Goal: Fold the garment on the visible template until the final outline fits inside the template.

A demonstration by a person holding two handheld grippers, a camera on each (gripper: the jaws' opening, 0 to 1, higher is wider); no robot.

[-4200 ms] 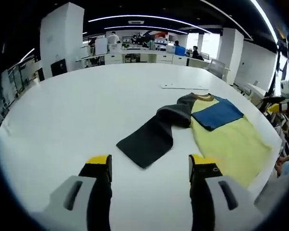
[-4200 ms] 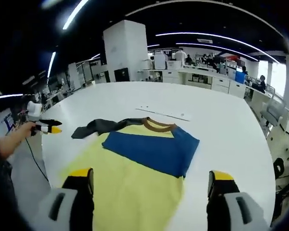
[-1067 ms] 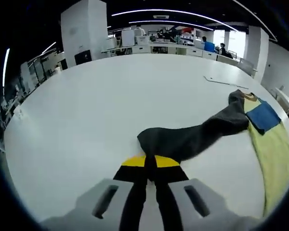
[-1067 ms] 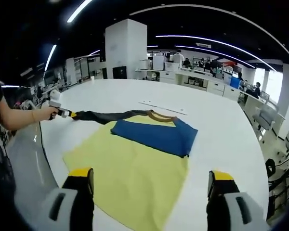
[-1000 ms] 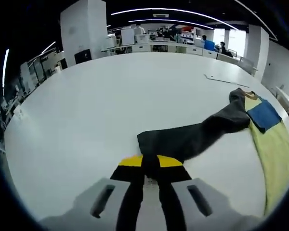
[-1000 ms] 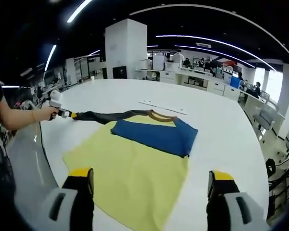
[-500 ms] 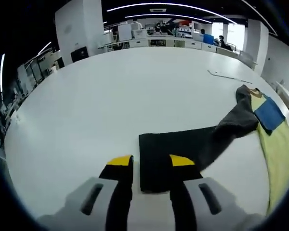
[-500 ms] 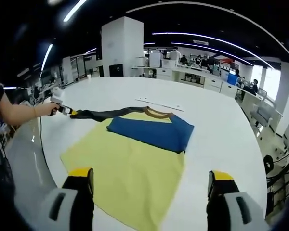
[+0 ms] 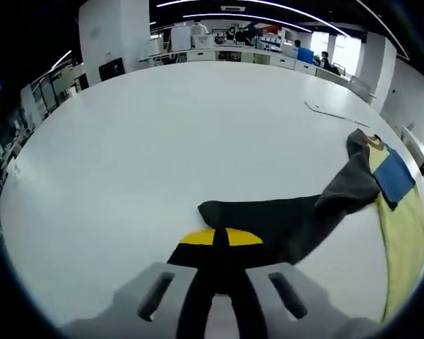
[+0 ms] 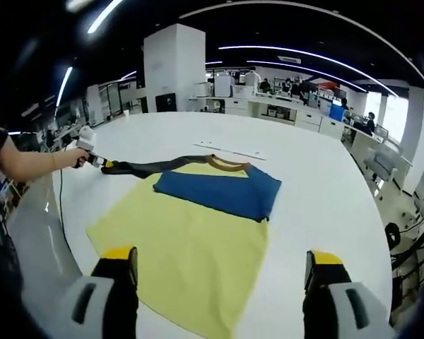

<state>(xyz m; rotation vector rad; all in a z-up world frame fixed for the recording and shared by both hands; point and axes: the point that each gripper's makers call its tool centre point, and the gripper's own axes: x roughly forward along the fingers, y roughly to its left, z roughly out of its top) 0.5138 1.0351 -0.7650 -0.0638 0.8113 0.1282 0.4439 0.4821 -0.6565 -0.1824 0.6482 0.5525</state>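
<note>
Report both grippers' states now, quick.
Left gripper: shut on the dark grey sleeve at its end.
Right gripper: open, holding nothing, above the yellow garment.

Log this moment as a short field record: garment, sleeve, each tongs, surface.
garment: yellow shirt with a brown collar, flat on the table, blue panel folded across the chest
sleeve: dark sleeve, stretched out sideways from the shirt
left tongs: shut on the sleeve end
right tongs: open, above the shirt's lower part, holding nothing
surface: white table
template: thin flat sheet beyond the collar
</note>
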